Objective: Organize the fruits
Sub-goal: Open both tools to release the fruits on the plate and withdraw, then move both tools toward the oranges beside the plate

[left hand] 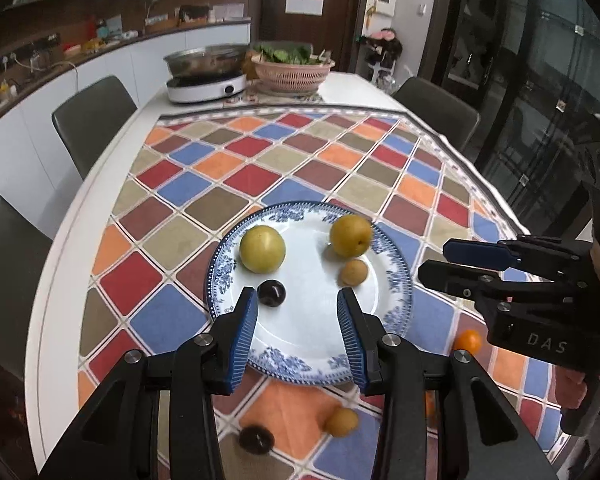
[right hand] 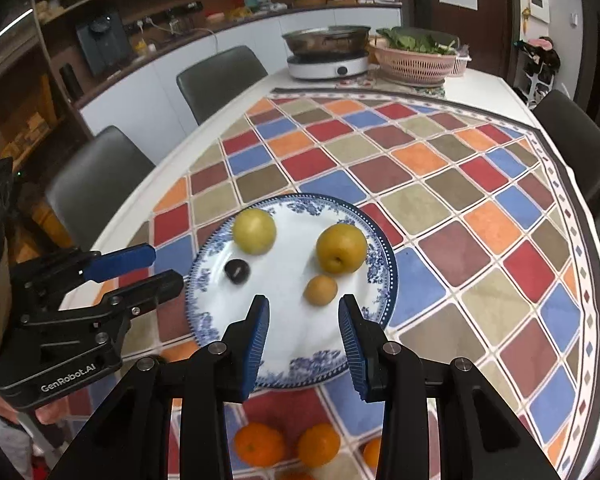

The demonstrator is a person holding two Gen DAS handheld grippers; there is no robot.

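A blue-and-white plate (left hand: 396,280) (right hand: 380,264) holds two yellow pears (left hand: 262,249) (right hand: 341,248), a small tan fruit (left hand: 354,272) (right hand: 320,289) and a dark plum (left hand: 271,293) (right hand: 237,270). My left gripper (left hand: 298,320) is open and empty above the plate's near edge. My right gripper (right hand: 304,320) is open and empty over the plate's near part; it also shows in the left wrist view (left hand: 434,258). On the cloth near me lie a dark plum (left hand: 255,439), a tan fruit (left hand: 342,421) and several oranges (right hand: 259,444) (left hand: 467,341).
A checked cloth (left hand: 260,160) covers the white table (left hand: 112,168). At the far end stand an induction cooker with a steel pot (left hand: 206,68) and a pink basket of greens (left hand: 292,68). Dark chairs (left hand: 92,120) stand along both sides.
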